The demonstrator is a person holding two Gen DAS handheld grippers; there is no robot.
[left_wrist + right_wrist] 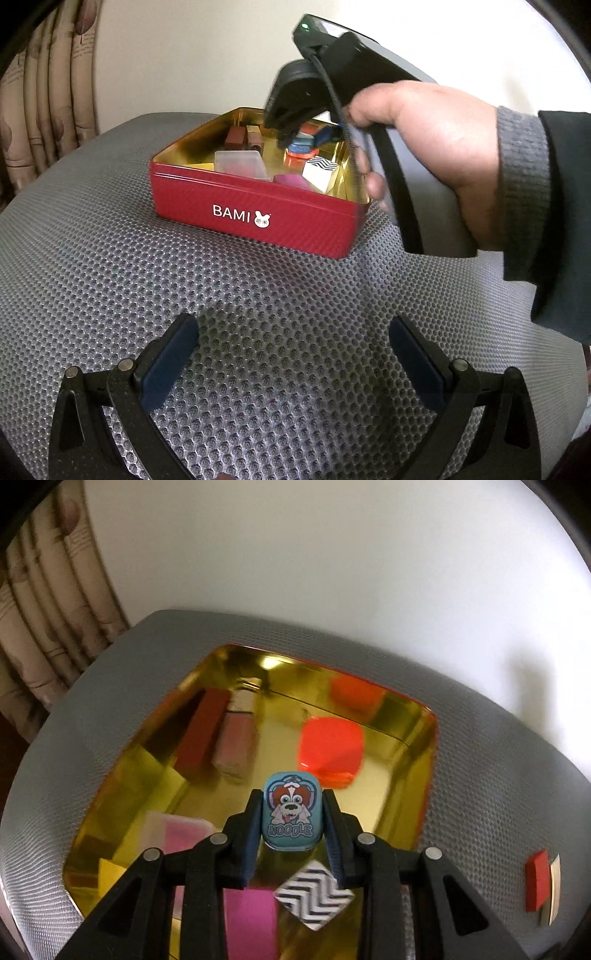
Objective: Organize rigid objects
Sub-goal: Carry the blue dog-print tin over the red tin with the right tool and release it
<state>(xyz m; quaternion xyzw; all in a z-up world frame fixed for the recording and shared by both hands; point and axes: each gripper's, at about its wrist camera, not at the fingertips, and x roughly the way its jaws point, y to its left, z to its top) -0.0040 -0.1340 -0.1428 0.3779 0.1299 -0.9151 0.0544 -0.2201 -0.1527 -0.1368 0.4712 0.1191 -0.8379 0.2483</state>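
A red BAMI tin (258, 214) with a gold inside (417, 775) stands open on a grey mesh mat (258, 314). My right gripper (291, 797) is shut on a small blue "NOODLE" tin (291, 814) with a dog picture, held over the tin's near part. In the left wrist view a hand (424, 155) holds that right gripper (290, 136), which points down into the tin. My left gripper (293, 354) is open over the bare mat in front of the tin, with nothing between its fingers.
Inside the tin lie an orange piece (330, 749), a dark red block (201, 734), a pink block (236, 746), a clear plastic box (173, 830), a magenta piece (251, 923) and a zigzag-patterned box (314, 893). A red and white object (541, 882) lies on the mat at the right. Curtains (44, 103) hang at the left.
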